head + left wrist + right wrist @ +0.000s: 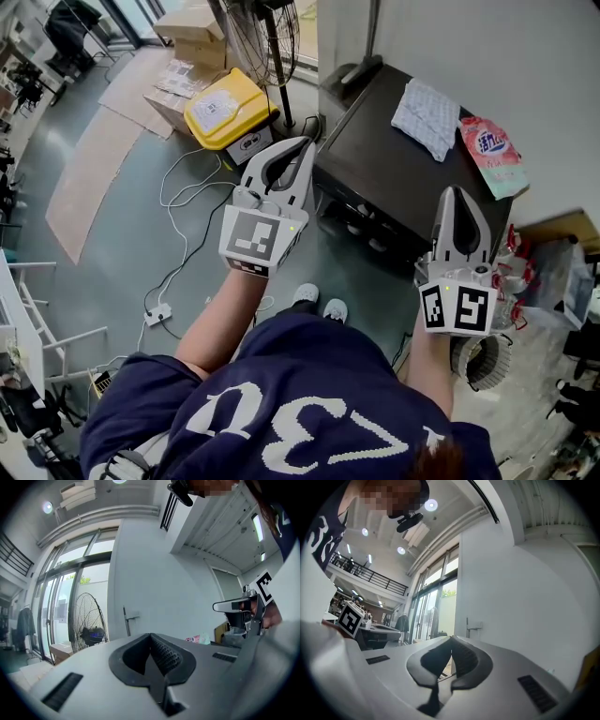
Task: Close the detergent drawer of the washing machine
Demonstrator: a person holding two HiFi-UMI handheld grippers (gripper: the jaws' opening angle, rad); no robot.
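The washing machine [375, 150] is a dark box seen from above, against the white wall. Its front edge [361, 217] shows only as a narrow strip, and I cannot make out the detergent drawer there. My left gripper [300, 145] is held level above the floor just left of the machine, jaws shut with nothing between them. My right gripper [455, 192] hovers over the machine's near right corner, also shut and empty. In the left gripper view the ribbed pads [161, 653] meet. The right gripper view shows its pads [464, 658] together too.
A folded cloth [427, 117] and a pink packet [492, 155] lie on the machine's top. A yellow bin [225, 108] and a standing fan [272, 47] are left of it. White cables and a power strip [157, 315] trail over the floor. Clutter sits at the right [553, 281].
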